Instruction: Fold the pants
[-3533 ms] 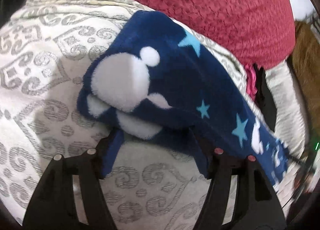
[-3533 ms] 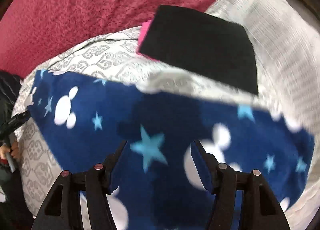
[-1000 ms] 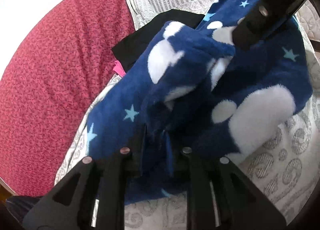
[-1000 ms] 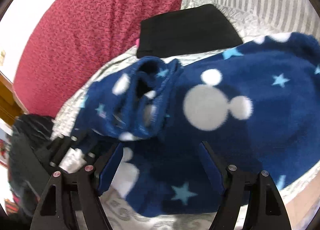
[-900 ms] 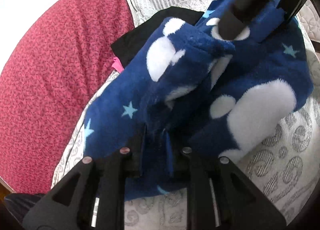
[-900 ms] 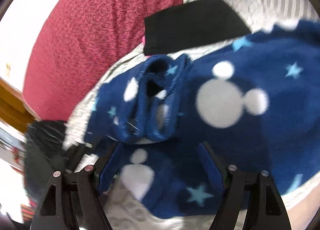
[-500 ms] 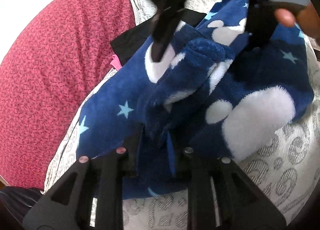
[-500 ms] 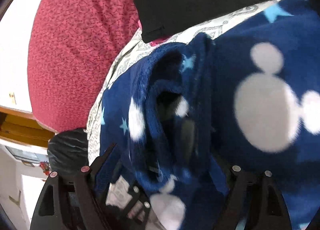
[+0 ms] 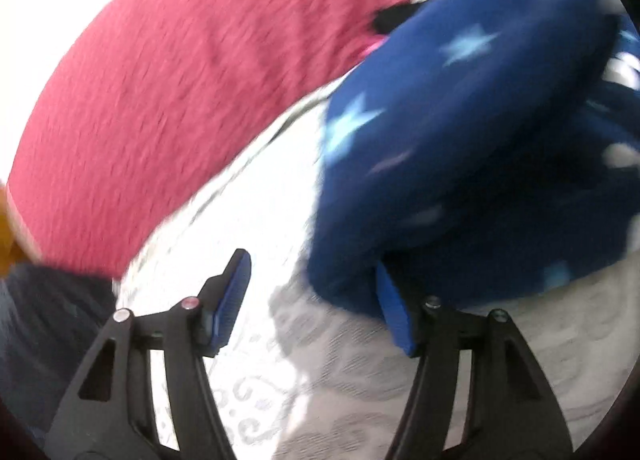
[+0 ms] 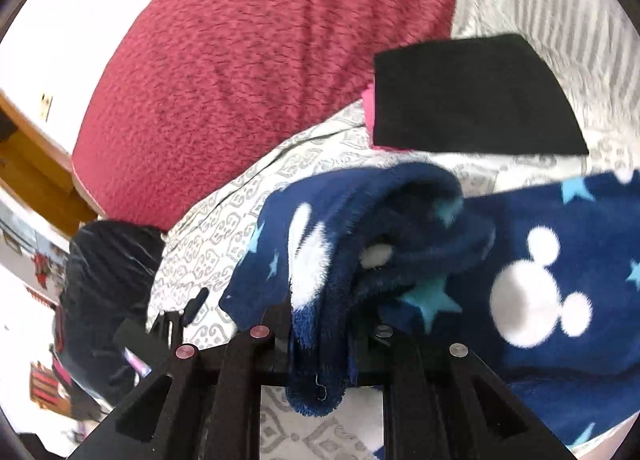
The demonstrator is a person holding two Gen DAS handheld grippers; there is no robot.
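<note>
The navy fleece pants, printed with white mouse heads and light-blue stars, lie bunched on the patterned grey-white bedsheet. My right gripper is closing, and a thick fold of the pants is pinched between its pads and hangs below them. In the blurred left wrist view the pants fill the right side. My left gripper is opening, with only bedsheet between its blue pads. Its right fingertip sits at the edge of the cloth. The left gripper also shows small in the right wrist view, left of the pants.
A big red textured pillow lies behind the pants. A folded black garment rests on a pink one at the back right, on striped grey bedding. A dark bag or cloth and wooden furniture are at the left.
My left gripper let go of the pants, opened and pulled back to the left. My right gripper came onto the bunched fold and closed on it.
</note>
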